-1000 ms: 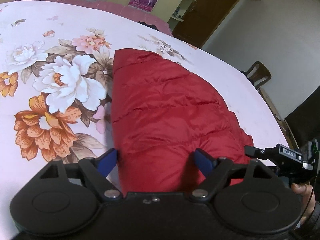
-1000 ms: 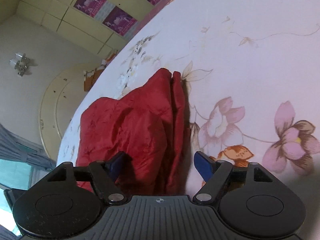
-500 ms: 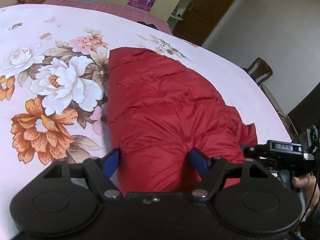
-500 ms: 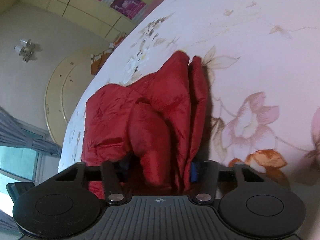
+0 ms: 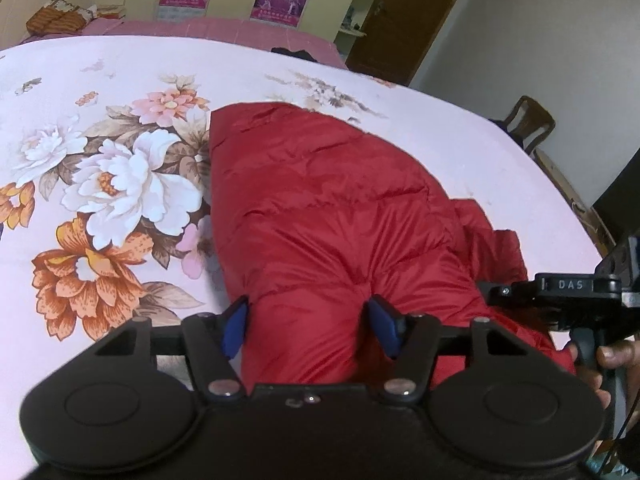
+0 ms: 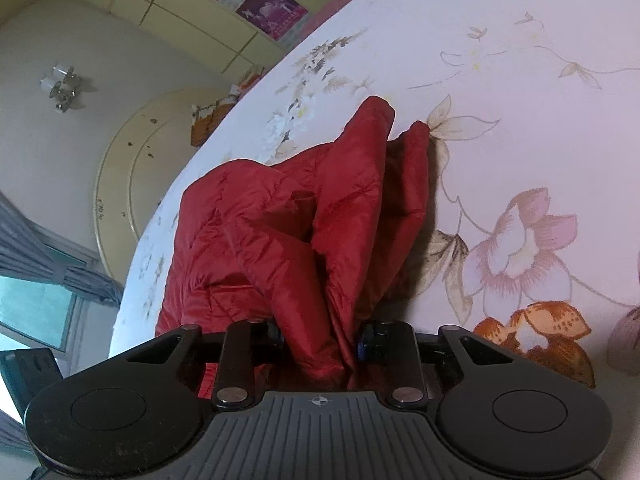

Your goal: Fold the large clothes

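A red puffy jacket (image 5: 328,216) lies on the bed's floral sheet (image 5: 120,80). My left gripper (image 5: 310,326) is at its near edge. The blue pads (image 5: 236,326) press into a thick fold from both sides, and the jaws are still closing. In the right wrist view the jacket (image 6: 312,224) is bunched into upright folds. My right gripper (image 6: 320,338) is closing and squeezes a gathered wad of this fabric, which hides most of its pads. A person's hand (image 5: 612,356) holds that gripper's handle at the right edge of the left wrist view.
The sheet (image 6: 520,80) spreads wide around the jacket. A wooden chair (image 5: 528,120) stands past the bed's right side and a brown door (image 5: 404,20) is behind. Cushions (image 5: 56,20) lie at the far left. A curtained window (image 6: 32,304) shows in the right wrist view.
Both pairs of jaws have narrowed onto the jacket. The right one went from wide apart to pinching a gathered fold, and the fabric there has bunched up higher.
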### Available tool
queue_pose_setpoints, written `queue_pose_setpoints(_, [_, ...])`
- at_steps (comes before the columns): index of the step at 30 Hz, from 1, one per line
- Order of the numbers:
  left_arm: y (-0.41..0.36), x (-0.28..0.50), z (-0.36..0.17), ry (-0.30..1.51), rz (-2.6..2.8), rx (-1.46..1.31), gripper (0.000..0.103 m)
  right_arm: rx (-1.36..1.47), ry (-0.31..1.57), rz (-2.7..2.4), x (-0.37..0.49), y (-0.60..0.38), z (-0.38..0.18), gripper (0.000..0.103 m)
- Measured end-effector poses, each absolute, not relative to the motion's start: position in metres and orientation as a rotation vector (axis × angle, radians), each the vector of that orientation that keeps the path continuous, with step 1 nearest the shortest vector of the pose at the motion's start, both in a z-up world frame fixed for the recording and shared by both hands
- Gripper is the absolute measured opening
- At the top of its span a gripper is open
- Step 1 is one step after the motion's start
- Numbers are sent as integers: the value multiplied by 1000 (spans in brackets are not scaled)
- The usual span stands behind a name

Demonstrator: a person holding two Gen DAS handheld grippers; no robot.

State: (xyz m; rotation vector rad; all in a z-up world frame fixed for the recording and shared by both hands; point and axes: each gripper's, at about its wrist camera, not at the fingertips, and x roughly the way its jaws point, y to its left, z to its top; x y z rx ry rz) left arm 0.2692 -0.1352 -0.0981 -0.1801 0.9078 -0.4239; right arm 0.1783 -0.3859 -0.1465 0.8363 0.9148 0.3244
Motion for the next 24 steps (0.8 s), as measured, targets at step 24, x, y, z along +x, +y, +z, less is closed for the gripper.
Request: queue_pose_setpoints(24, [-47, 262, -40, 770, -498, -175, 54, 702, 741, 301, 160, -293, -69, 28])
